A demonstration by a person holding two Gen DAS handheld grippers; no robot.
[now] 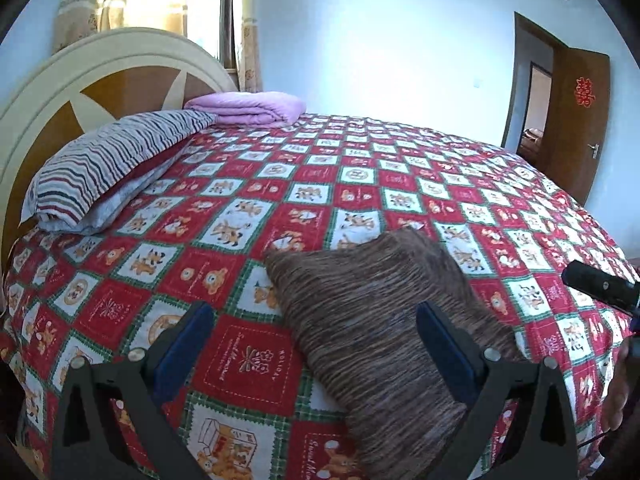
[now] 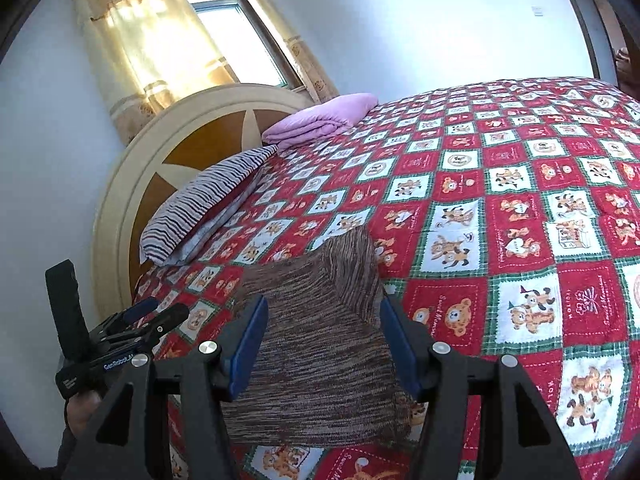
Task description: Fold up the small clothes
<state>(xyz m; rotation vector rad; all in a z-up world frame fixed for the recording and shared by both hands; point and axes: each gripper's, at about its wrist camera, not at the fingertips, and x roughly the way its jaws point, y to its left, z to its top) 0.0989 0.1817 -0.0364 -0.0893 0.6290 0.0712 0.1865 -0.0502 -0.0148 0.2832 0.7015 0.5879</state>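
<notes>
The brown stripy cloth (image 2: 320, 340) lies folded on the bed (image 2: 520, 208) with its red bear blanket, and the left gripper (image 1: 316, 344) and right gripper (image 2: 324, 344) hang above it, jaws open, holding nothing.

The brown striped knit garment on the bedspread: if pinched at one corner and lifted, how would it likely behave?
The brown striped knit garment would probably drape and sag, since it lies limp with a soft fold bulging near its far end. It looks thin, so likely light. The knit seems textured rather than slick, so it should drag across the patterned bedspread rather than slide.
</notes>
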